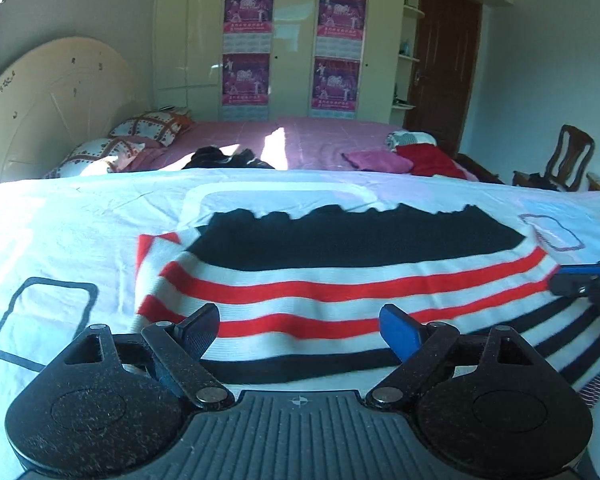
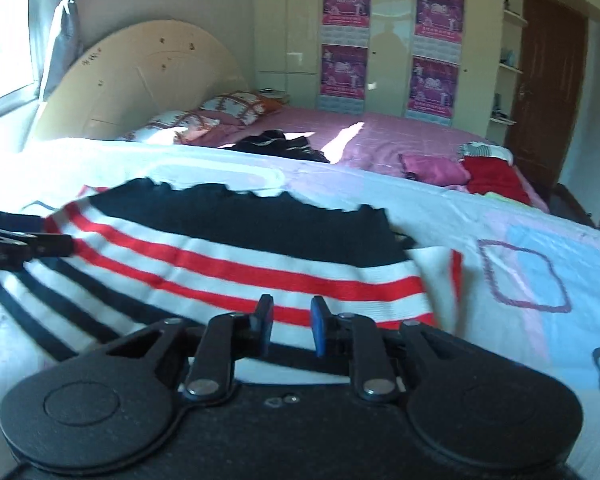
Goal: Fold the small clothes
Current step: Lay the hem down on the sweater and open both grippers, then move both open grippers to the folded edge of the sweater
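Note:
A knitted sweater (image 1: 340, 280) with a black top band, red and white stripes and black stripes near its hem lies flat on the white patterned sheet (image 1: 80, 220). My left gripper (image 1: 300, 324) stands wide open low over the sweater's near part, with nothing pinched. At the sweater's right edge, my right gripper (image 1: 558, 280) shows from the side. In the right wrist view the same sweater (image 2: 220, 264) spreads ahead, and my right gripper (image 2: 292, 316) hovers over its striped part with a narrow gap between the pads and no fabric gripped. The left gripper (image 2: 60, 246) enters from the left.
Behind the sheet lies a pink bed (image 1: 300, 140) with pillows (image 1: 148, 130), a dark heap of clothes (image 1: 228, 158), and pink (image 1: 380, 160) and red (image 1: 432, 160) garments. A wooden chair (image 1: 568, 160) stands at the right, wardrobes (image 1: 292, 40) and a door (image 1: 444, 60) behind.

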Motion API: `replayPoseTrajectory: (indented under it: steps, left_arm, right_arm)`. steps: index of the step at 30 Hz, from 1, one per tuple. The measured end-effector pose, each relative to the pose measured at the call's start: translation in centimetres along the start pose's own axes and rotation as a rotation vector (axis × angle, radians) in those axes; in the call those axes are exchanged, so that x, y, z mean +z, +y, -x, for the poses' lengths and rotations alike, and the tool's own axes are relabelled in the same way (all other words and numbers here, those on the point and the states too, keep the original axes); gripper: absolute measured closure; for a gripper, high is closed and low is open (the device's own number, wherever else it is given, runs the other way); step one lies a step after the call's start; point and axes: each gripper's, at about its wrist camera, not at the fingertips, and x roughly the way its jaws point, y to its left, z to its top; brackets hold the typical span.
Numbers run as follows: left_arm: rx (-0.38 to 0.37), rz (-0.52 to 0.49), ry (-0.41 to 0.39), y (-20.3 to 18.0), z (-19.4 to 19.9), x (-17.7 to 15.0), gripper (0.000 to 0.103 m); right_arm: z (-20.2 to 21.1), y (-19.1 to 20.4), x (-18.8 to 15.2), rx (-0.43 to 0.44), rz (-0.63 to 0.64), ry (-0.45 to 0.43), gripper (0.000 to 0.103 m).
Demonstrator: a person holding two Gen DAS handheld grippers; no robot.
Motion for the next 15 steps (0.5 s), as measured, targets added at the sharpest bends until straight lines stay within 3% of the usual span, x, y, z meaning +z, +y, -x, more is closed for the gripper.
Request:
replayPoseTrajectory:
  steps: [4,8,11,15]
  left_arm:
    - [0.010,-0.028,0.026,-3.3,0.6,-1.6,0.016]
    - [0.085,-0.037,0.085,-4.3,0.0,-3.3,0.016]
    - [0.071,-0.017,0.060,-4.2,1.1,-3.8,0.016]
    - [0.113,-0.035,0.098,-4.3,0.1,-4.6,0.001]
  right_arm:
    - [-0.2,3.9,-0.6,0.058,0.013,0.013,0.076]
    - [-1.3,5.6,-1.8,0.053,0.033,0.074,0.072]
    - [-0.7,6.6,-2.1,0.062,0.083,0.047,0.072]
    - [-1.8,7.3,-2.9,0.052,0.140,0.088,0.067]
